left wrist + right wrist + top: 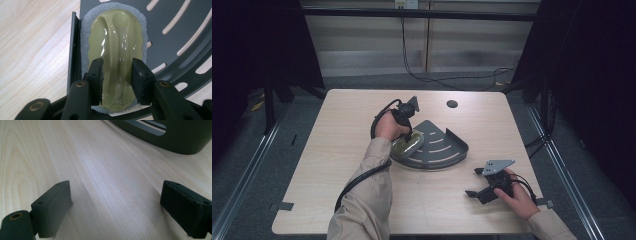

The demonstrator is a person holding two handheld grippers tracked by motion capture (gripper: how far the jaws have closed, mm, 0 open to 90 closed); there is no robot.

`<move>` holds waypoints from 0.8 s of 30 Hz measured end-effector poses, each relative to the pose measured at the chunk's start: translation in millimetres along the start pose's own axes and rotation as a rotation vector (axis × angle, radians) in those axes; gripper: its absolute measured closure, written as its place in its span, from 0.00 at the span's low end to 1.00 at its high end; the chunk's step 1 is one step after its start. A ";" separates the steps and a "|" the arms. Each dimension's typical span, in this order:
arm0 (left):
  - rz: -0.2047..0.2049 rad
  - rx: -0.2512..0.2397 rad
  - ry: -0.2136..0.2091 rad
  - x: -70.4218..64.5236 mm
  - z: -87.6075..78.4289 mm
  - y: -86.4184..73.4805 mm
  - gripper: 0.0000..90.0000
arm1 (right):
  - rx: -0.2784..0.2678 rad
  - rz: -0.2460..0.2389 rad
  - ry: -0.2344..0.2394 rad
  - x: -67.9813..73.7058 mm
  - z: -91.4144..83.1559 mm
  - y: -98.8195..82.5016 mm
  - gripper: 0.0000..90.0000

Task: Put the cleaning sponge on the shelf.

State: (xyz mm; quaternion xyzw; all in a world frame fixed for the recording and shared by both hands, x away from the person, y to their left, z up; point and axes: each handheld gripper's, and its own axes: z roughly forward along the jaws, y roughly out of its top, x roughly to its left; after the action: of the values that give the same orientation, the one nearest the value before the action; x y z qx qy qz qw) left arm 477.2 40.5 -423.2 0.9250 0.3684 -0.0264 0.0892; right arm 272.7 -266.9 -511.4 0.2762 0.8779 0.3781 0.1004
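- On the left half of the pale wood-grain tabletop, a person's left hand holds the left gripper tipped down onto the near-left corner of a dark grey, quarter-round slotted metal tray.
- Left gripper's fingers sit narrow, one on each side of the raised central ridge of an olive-green, glossy oval scrubber with a pale grey fuzzy pad underneath. Pads appear to touch the ridge; I judge this a grip on it, though firmness can't be read.
- Scrubber lies pad-down inside the tray, tight against the tray's straight left wall. Judgement: the ridge is the natural handle, so the grip goes across it.
- Long axis: in the left gripper view it runs away from the camera, parallel to that straight wall; the far rounded end points deeper into the tray.
- Tray's curved rim faces the person's right; its slots arc across the floor.
- Small dark round hole in the tabletop beyond the tray.
- Right side: right hand rests the right gripper low on the tabletop, well apart from the tray. Its fingers stand wide with nothing between them, aimed towards the tray's outer wall. Looks parked, possibly ready to steady the tray.
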 end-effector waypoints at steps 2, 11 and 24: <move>-0.001 -0.002 0.000 0.0 -0.8 -0.6 0.69 | 0.000 0.000 0.000 0.0 0.0 0.0 0.11; -0.015 -0.033 -0.006 0.7 -7.5 -2.4 0.58 | 0.000 0.000 0.000 0.0 0.0 0.0 0.11; -0.033 -0.070 -0.018 0.8 -15.6 -6.6 0.45 | 0.000 -0.001 0.000 -0.1 0.0 0.0 0.11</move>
State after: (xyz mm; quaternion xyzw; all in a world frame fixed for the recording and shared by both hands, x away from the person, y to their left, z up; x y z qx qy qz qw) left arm 473.0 48.7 -408.9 0.9149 0.3833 -0.0231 0.1244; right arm 272.8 -266.9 -511.4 0.2758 0.8780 0.3781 0.1008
